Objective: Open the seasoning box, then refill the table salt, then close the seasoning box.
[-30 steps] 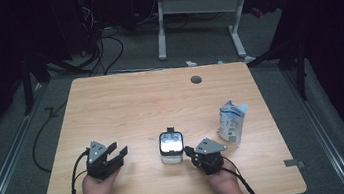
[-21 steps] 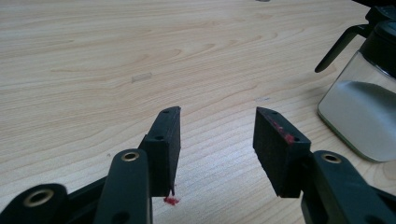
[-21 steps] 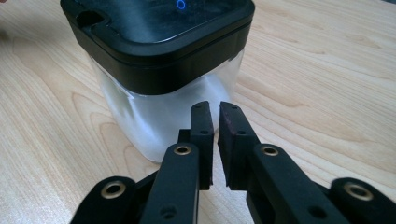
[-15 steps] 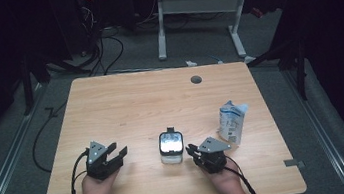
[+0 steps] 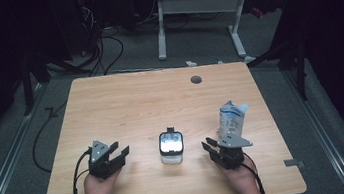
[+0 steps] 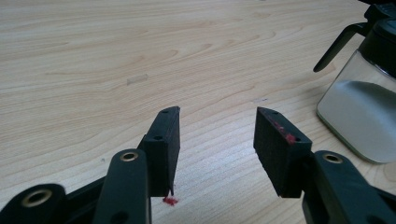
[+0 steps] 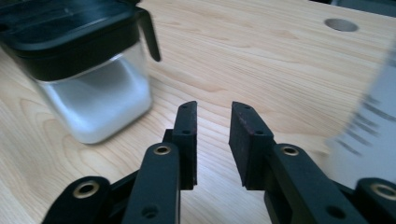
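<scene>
Left gripper point(image 5: 118, 153) sits on the near left of the wooden table point(image 5: 130, 102), jaws spread wide with nothing between them. In the left gripper view the same gripper point(image 6: 217, 128) hangs just over bare wood, with the clear jar point(image 6: 362, 109) off to its right, apart from the pads.

Right gripper point(image 5: 210, 148) is at near right, jaws at a narrow gap, holding nothing. In the right gripper view, that gripper point(image 7: 212, 121) points between the jar point(image 7: 88, 70) on its left and the white carton point(image 7: 369, 130) on its right, touching neither.

The jar point(image 5: 171, 146) stands upright near the table's near centre, between the two grippers; black lid on, contents white. Carton point(image 5: 230, 118) stands upright just beyond the right gripper, top crumpled open. Grommet hole point(image 5: 196, 79) lies far centre-right, well apart from everything.
</scene>
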`<state>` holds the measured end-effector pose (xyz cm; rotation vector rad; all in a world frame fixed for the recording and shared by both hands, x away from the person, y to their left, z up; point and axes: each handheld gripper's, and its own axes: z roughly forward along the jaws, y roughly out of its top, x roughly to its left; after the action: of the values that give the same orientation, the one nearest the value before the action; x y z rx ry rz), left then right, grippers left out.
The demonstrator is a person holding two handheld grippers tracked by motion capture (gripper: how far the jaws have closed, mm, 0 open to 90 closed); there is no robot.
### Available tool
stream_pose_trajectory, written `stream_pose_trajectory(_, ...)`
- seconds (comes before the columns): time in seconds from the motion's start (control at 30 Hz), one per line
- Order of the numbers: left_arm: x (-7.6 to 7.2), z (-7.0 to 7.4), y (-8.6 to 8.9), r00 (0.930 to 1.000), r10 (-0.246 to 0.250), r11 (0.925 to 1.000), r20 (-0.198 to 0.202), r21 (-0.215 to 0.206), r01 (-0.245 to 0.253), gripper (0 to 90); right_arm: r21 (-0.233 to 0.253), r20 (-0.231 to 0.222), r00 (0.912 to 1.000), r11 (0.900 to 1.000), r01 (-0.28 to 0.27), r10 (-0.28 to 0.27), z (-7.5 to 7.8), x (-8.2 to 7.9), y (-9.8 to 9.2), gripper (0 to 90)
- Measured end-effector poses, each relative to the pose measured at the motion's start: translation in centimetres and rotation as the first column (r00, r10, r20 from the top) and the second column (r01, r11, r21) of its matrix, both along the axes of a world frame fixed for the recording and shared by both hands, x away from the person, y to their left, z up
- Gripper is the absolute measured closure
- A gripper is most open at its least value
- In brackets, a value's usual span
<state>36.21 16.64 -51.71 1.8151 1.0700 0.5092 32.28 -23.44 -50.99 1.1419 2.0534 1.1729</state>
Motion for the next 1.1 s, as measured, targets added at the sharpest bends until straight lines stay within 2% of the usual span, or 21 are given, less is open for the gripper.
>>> stream_pose_trajectory(0.23,0.2,-0.1,-0.2,1.0000,0.000,1.0000,-0.004,-0.003,0.000,50.6,0.021,0.003,0.9995,0.999,0.030,-0.030,0.1,-0.4,-2.1,68.2)
stream_pose_trajectory(0.43,0.0,-0.1,0.1,0.9999,0.017,0.9997,0.000,0.016,-0.017,49.6,0.013,0.007,0.9990,0.999,0.045,-0.045,-0.1,-1.0,-3.7,65.9)
stream_pose_trajectory(0.63,-0.5,-0.1,1.8,0.9981,0.061,0.9974,0.007,0.036,-0.062,49.4,0.011,0.008,0.9984,0.998,0.056,-0.056,-0.3,-1.5,-4.6,64.0)
stream_pose_trajectory(0.83,-1.2,0.0,4.2,0.9937,0.111,0.9925,0.009,0.049,-0.112,49.1,0.006,0.008,0.9981,0.998,0.061,-0.061,-0.5,-2.1,-5.6,62.3)
stream_pose_trajectory(1.0,-1.8,0.0,5.8,0.9876,0.156,0.9865,0.020,0.049,-0.157,49.1,0.012,0.005,0.9970,0.997,0.077,-0.077,-0.5,-2.5,-6.2,60.8)
stream_pose_trajectory(1.1,-1.9,0.0,6.4,0.9859,0.167,0.9849,0.012,0.044,-0.167,48.8,0.018,0.007,0.9967,0.997,0.081,-0.081,-0.5,-2.6,-6.4,60.0)
